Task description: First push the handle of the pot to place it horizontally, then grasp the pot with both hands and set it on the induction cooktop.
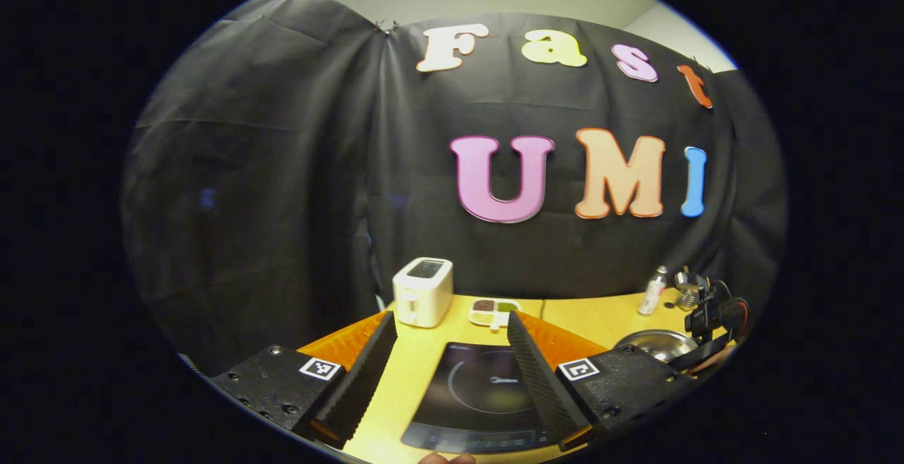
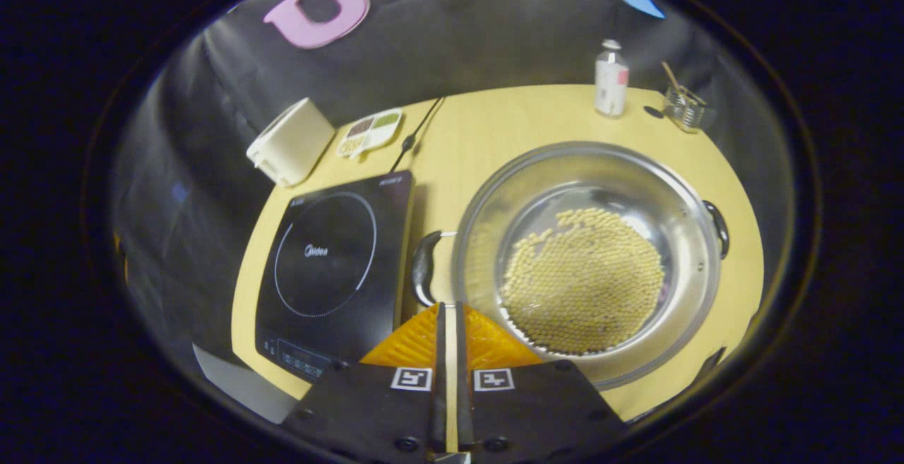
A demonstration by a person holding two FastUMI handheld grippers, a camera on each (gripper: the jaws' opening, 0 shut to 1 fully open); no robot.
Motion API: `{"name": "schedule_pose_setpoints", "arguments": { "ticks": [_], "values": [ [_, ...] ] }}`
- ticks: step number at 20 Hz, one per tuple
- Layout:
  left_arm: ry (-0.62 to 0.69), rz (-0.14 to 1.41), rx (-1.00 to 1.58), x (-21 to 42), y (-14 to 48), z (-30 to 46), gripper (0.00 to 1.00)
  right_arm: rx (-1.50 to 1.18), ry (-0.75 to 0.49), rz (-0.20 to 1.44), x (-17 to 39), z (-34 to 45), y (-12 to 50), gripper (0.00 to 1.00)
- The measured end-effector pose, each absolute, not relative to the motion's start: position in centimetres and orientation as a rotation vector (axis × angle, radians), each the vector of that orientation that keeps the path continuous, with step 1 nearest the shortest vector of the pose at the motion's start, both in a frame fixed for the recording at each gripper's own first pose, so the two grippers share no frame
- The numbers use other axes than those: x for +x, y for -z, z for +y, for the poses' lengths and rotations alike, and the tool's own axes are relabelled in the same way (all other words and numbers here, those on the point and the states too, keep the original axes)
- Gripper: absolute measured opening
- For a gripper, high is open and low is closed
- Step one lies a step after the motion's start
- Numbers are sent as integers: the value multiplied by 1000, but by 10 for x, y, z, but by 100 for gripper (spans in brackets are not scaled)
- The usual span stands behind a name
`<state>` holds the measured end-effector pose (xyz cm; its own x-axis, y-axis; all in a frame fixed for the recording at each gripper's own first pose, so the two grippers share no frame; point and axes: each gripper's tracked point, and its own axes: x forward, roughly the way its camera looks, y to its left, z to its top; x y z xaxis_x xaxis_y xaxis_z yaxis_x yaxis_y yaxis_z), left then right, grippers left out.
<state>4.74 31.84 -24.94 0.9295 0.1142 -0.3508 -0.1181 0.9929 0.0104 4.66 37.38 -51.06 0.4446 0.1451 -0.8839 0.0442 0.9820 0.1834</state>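
The yellow table [image 2: 480, 132] carried the induction cooktop [image 2: 332, 259], the pot [image 2: 586, 266] of beans, a white toaster [image 2: 289, 140], a bottle [image 2: 611, 79] and a small dish [image 2: 371, 131].

"Midea" brand printed on induction cooktop [image 2: 332, 252] glass centre.

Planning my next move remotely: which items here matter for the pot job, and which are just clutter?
Job items: pot of beans, its near handle, induction cooktop, left gripper, right gripper.

Lying about: toaster, small dish, bottle, wire holder.
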Motion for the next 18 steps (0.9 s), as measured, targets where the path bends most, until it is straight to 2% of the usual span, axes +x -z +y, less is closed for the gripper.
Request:
{"name": "schedule_pose_setpoints", "arguments": {
  "ticks": [2,4,5,6,7,8,10,11,14,18],
  "values": [
    [-59,389,-9,60,262,291,96,186,-16,1086,48,337,499,12],
    [-1,433,2,65,280,260,96,186,34,1057,53,298,490,22],
    [24,460,-3,66,290,244,93,185,58,1046,55,279,487,29],
    [48,475,-18,70,298,228,96,172,83,1036,55,258,486,31],
    [66,505,-32,71,307,212,97,153,103,1029,58,240,485,42],
    [82,527,-32,73,319,199,96,140,115,1024,59,224,487,31],
    [111,569,-29,75,340,175,97,123,129,1020,62,198,487,41],
    [126,596,-36,75,352,164,97,110,134,1019,64,187,488,51],
    [147,690,-65,74,385,138,97,63,141,1012,71,153,493,65],
    [139,807,-132,80,435,115,97,17,143,1026,83,117,510,69]
  ]
}}
